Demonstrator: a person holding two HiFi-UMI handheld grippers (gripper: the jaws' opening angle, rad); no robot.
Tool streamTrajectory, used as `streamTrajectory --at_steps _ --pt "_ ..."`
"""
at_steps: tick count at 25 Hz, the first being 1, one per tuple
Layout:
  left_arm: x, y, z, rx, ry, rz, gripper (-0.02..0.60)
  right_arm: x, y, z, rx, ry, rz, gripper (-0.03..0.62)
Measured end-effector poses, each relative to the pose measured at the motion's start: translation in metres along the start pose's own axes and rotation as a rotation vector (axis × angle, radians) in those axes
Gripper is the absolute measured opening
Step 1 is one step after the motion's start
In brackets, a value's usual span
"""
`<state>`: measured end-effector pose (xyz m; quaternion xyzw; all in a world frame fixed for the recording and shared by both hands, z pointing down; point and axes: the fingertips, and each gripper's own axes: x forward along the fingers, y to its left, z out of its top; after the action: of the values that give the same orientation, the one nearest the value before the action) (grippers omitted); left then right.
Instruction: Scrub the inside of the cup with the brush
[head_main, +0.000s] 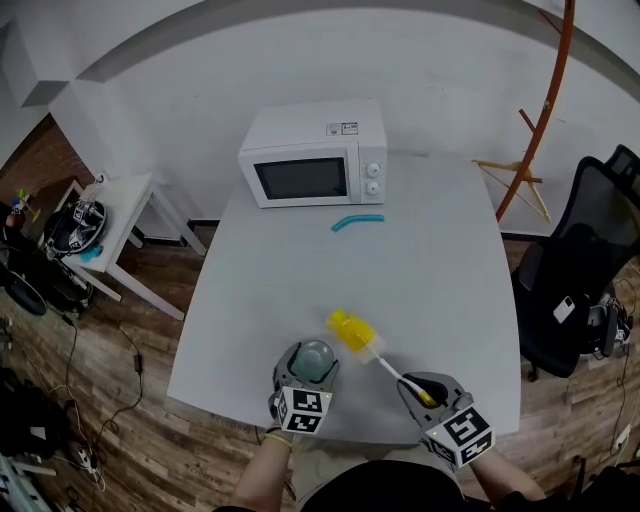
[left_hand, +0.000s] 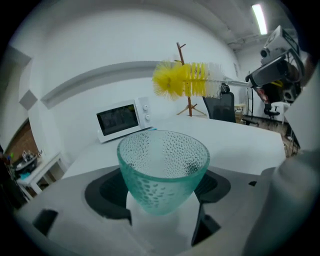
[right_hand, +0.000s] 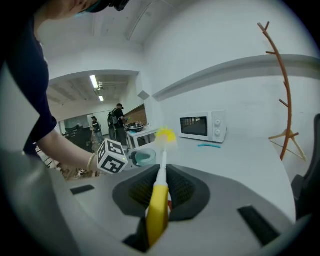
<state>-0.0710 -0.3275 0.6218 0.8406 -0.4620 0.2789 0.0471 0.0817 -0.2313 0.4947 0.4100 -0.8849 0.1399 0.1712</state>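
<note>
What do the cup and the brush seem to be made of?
Cup: looks like clear, green-tinted glass with a dimpled surface. You can see through it, though moulded plastic can't be ruled out.
Brush: probably plastic throughout, with fine yellow and white bristles, a thin white stem and a smooth, slightly glossy yellow grip.

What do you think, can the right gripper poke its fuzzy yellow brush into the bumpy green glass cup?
Probably yes. The bumpy green glass cup sits mouth-up in the left gripper, uncovered. The right gripper grips the yellow bristle brush, whose head hovers near the rim, nothing between.
</note>
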Motion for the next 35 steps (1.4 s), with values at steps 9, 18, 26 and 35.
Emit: streamTrajectory --at_steps 9,18,26,35 --pt "-0.029 0.049 0.025 0.374 0.101 0.187 0.39 0.01 0.019 0.002 -0.229 0.139 0.221 0.048" --pt "-0.048 0.06 0.035 0.552 0.149 0.258 0.39 0.026 0.029 0.023 -0.394 0.198 0.298 0.048" --pt "-0.051 0.061 0.029 0.559 0.152 0.263 0.39 0.036 0.051 0.024 -0.507 0.249 0.345 0.048" --pt "-0.046 0.033 0.045 0.584 0.101 0.223 0.39 0.062 0.055 0.031 -0.574 0.315 0.327 0.048"
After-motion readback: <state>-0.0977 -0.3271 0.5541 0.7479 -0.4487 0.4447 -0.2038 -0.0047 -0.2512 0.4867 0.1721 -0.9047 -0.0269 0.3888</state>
